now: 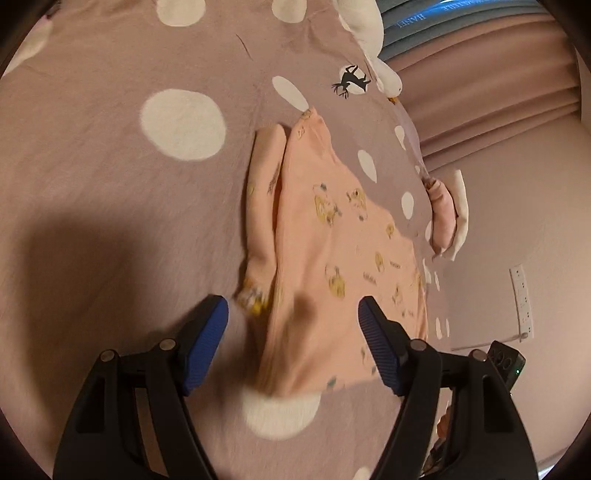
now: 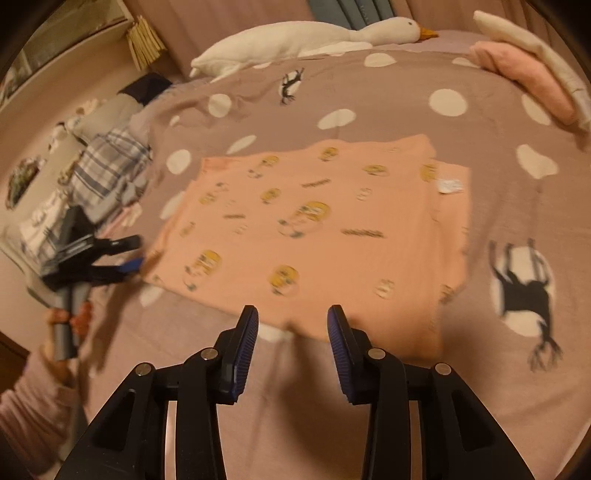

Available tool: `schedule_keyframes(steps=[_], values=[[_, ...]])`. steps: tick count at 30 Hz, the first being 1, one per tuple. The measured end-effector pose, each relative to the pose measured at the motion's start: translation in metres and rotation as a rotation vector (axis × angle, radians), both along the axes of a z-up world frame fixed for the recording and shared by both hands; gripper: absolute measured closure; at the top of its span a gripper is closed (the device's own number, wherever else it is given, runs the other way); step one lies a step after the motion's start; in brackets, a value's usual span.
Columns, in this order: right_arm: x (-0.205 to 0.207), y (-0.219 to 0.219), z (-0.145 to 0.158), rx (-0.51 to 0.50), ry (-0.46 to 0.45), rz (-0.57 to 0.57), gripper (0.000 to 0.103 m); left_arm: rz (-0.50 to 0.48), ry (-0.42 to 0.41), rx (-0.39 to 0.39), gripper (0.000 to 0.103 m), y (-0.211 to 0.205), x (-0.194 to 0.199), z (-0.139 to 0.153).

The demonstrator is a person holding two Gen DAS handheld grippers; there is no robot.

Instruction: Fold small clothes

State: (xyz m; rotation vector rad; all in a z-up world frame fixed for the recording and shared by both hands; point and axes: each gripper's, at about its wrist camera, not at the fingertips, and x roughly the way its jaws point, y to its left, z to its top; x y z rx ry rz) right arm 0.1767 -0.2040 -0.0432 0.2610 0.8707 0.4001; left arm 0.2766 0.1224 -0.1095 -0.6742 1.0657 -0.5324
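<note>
The peach garment (image 2: 310,229) was laid flat on the polka-dot bedspread (image 2: 480,122) of the bed, at the centre of the right wrist view, with one sleeve (image 1: 264,206) folded in along its side. The fabric was judged to be light, soft and limp, likely to sag and crease once lifted, and not fragile or slippery. A grasp was judged best taken at a hem corner or along a folded edge, where doubled layers give the pads something to pinch.

The left tool (image 1: 293,325) was released, its jaws standing wide over the near edge of the garment with nothing pinched. The right tool (image 2: 291,332) was also released, its jaws part open just short of the hem at 6 o'clock.

A small white care label (image 2: 448,185) was seen at 3 o'clock on the garment; its print could not be read. The printed words among the yellow cartoon figures were too blurred to read. Mirrored lettering on the blue item (image 1: 417,22) at 1 o'clock could not be read with certainty.
</note>
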Motion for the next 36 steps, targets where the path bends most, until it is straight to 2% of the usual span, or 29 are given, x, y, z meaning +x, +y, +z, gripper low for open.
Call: schedule_keyframes(steps=[5,11,12,14,15,18,19,23,24,29,33,36], values=[[0.032,0.016,-0.005,0.093,0.027,0.008,0.064,-0.024,-0.009,-0.043,0.029,-0.015,0.021,0.003],[0.079,0.039,-0.003,0.139,0.032,0.010,0.064,-0.051,-0.004,-0.057,0.030,-0.031,0.040,0.003],[0.087,0.043,-0.002,0.141,0.034,0.008,0.064,-0.048,-0.004,-0.054,0.032,-0.033,0.042,0.003],[0.100,0.046,-0.002,0.129,0.034,-0.010,0.064,-0.047,-0.003,-0.032,0.044,-0.035,0.045,0.002],[0.111,0.051,-0.002,0.113,0.042,-0.019,0.064,-0.047,-0.003,-0.009,0.056,-0.036,0.045,0.001],[0.133,0.060,-0.004,0.053,0.042,-0.039,0.064,-0.048,0.004,0.056,0.077,-0.036,0.044,-0.002],[0.139,0.061,-0.006,0.034,0.045,-0.059,0.065,-0.048,0.003,0.058,0.079,-0.034,0.045,-0.003],[0.163,0.064,-0.018,-0.026,0.090,-0.106,0.086,-0.058,0.001,0.070,0.079,-0.032,0.045,-0.005],[0.165,0.065,-0.023,-0.041,0.105,-0.104,0.088,-0.059,0.001,0.075,0.080,-0.032,0.045,-0.005],[0.149,0.066,-0.014,-0.100,0.091,-0.088,0.090,-0.059,0.008,0.085,0.080,-0.035,0.047,-0.003],[0.101,0.072,-0.001,-0.123,0.048,0.010,0.090,-0.054,0.011,0.099,0.080,-0.037,0.047,-0.001],[0.066,0.078,-0.005,-0.174,0.052,0.061,0.090,-0.047,0.016,0.112,0.081,-0.039,0.048,0.002]])
